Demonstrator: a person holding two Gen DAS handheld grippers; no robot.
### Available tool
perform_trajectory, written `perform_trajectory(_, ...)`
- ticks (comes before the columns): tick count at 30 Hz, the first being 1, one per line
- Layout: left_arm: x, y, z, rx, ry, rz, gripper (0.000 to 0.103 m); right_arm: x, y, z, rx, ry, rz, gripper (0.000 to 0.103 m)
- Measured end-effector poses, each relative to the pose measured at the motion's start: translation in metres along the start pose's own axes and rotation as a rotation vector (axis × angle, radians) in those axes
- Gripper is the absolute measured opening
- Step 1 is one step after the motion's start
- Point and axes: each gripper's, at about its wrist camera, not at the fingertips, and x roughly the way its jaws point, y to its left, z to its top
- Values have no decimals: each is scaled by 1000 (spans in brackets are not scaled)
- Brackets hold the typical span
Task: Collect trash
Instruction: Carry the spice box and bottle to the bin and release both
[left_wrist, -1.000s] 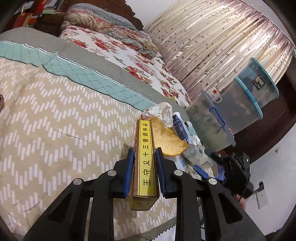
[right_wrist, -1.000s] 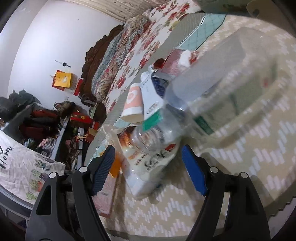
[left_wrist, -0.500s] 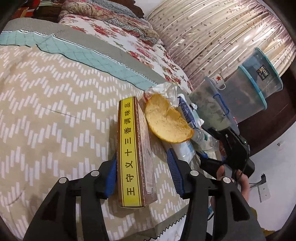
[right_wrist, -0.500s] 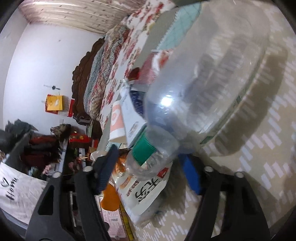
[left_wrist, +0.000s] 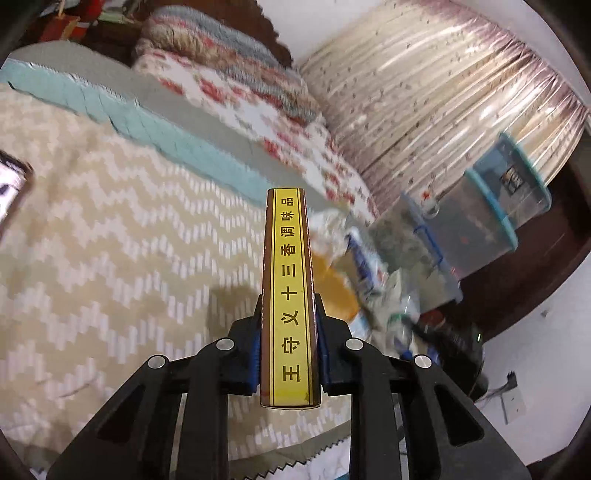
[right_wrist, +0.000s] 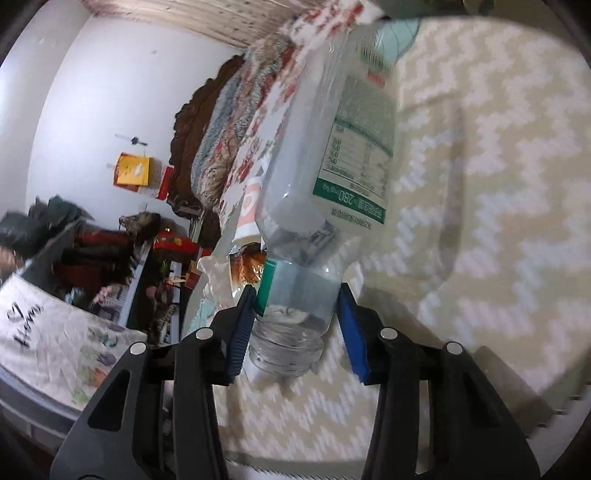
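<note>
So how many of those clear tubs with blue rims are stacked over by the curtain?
2. The upper tub sits by the curtain; the lower tub is below and left of it. A third, greyer container beside them is too blurred to tell.

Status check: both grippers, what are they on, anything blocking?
Left gripper just closed on the yellow box. Right gripper just closed around the clear bottle near its neck. More trash heaped beside the box; nothing blocking.
</note>
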Motion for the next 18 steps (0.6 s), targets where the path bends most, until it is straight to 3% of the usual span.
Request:
perform_trajectory(6,-11,-31,9,44,-33,-44,21,-26,-16,-5,-49,18,-36,47)
perform_trajectory(13,29,-93,3,161,62,-98,21,-55,-16,-11,-302,-2,-236,46)
perform_trajectory(16,48,-113,0,200,102,-121,21,-66,-19,-8,-350,-30,-304,51)
perform_trajectory(18,64,-128,-3,220,138,-143,21,-69,-22,-2,-352,-40,-302,61)
